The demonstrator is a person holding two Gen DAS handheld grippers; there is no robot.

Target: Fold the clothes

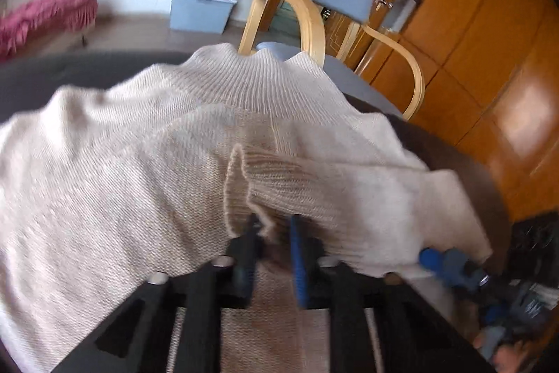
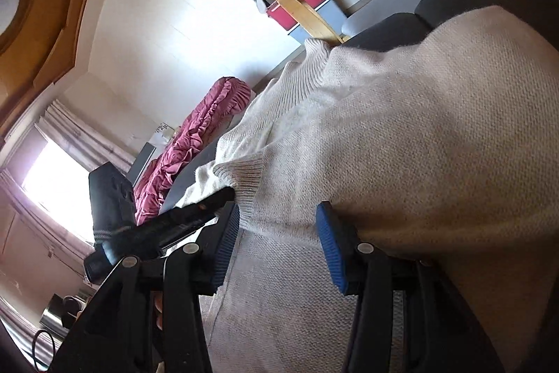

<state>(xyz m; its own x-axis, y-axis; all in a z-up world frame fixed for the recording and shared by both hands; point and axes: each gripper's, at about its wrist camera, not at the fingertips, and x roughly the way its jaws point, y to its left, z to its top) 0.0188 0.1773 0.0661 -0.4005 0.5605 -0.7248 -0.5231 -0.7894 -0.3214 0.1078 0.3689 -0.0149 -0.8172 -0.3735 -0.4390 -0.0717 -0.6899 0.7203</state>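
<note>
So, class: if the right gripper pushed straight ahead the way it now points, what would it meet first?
The right gripper stands open over the cream sweater. Straight ahead it would most likely run into the sweater's body just beyond its fingertips, beside the ribbed cuff; depth is hard to judge here.

The left gripper [image 1: 272,226] has black plastic linkage arms with round silver pivot screws and two narrow fingers faced with ribbed blue pads [image 1: 299,264]. The right gripper [image 2: 279,222], seen at 6 o'clock in its own view, has the same build: black arms, silver screw heads, thick blue ridged pads [image 2: 332,250] on black backing.
</note>
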